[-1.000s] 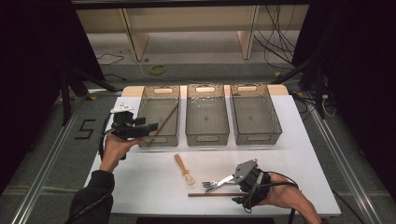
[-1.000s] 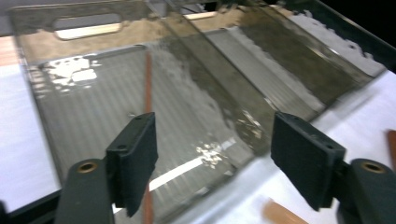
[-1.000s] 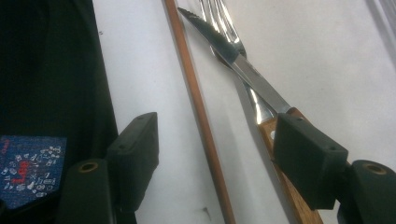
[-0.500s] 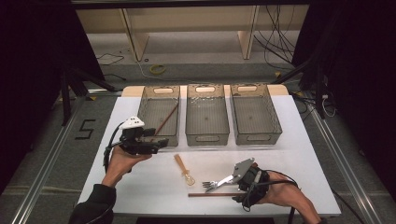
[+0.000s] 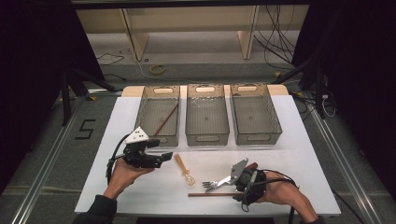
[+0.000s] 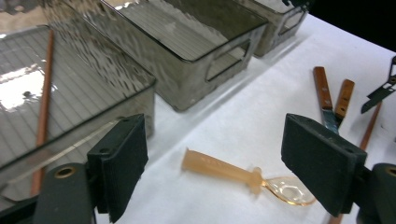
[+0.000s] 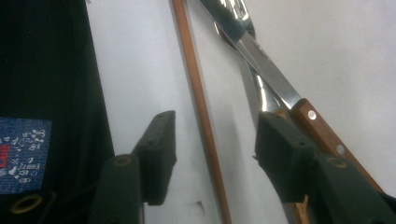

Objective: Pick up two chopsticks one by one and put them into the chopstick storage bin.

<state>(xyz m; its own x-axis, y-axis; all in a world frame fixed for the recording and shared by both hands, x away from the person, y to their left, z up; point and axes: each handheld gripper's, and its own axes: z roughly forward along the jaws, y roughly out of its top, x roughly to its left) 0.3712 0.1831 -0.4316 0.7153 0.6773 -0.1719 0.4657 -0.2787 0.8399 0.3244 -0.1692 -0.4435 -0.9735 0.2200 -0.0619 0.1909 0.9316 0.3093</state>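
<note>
My left gripper [image 5: 162,149] hovers open just left of an amber plastic spoon [image 5: 183,169] on the white table [image 5: 280,149]. In the left gripper view the spoon [image 6: 233,170] lies between and beyond the wide-apart pads [image 6: 122,158]. My right gripper [image 5: 236,186] rests low near the front edge, open, its jaws either side of a brown chopstick [image 7: 201,107]. A wooden-handled knife [image 7: 299,112] crosses a fork beside its right pad [image 7: 280,144]. The fork [image 5: 212,185] and chopstick [image 5: 212,194] point left. A second chopstick [image 5: 166,120] lies in the left bin [image 5: 142,109].
Three clear grey bins stand in a row at the back: left, middle [image 5: 207,137] and right [image 5: 275,116]. The middle and right ones hold nothing. The knife and fork handles [image 6: 324,91] lie to the right of the spoon. Dark floor surrounds the table.
My left gripper has come back from the left bin toward the near side and now sits beside the spoon. The right gripper has stayed put.
</note>
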